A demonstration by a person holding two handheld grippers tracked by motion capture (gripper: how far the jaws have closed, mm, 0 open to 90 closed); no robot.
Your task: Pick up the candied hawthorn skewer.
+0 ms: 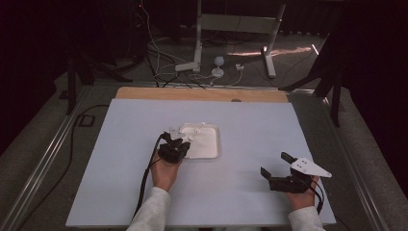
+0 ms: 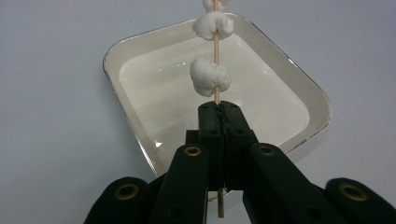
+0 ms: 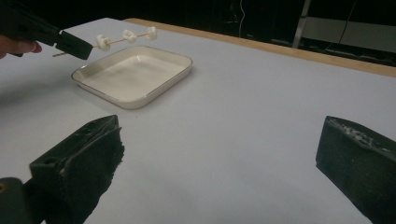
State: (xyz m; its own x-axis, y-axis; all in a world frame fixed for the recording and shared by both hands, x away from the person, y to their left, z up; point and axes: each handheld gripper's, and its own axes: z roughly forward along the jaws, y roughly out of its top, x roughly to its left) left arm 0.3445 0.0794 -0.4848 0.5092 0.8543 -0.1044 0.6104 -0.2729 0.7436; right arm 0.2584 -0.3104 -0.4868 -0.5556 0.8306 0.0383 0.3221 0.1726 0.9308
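A thin wooden skewer [image 2: 216, 46] with three white marshmallow pieces [image 2: 209, 77] threaded on it is held level over a white square dish [image 2: 140, 116]. My left gripper [image 2: 220, 114] is shut on the skewer's near end, above the dish's left rim [image 1: 183, 137]. The right gripper view shows that skewer [image 3: 117, 41] hanging above the dish [image 3: 135, 74]. My right gripper [image 1: 275, 164] stands open over bare table at the front right, nothing between its jaws [image 3: 219, 154].
The pale table top [image 1: 250, 130] ends in a wooden strip [image 1: 202, 94] at the back. Behind it on the floor are cables and a white stand's legs [image 1: 269, 57]. Dark tripod legs [image 1: 332, 82] stand at both sides.
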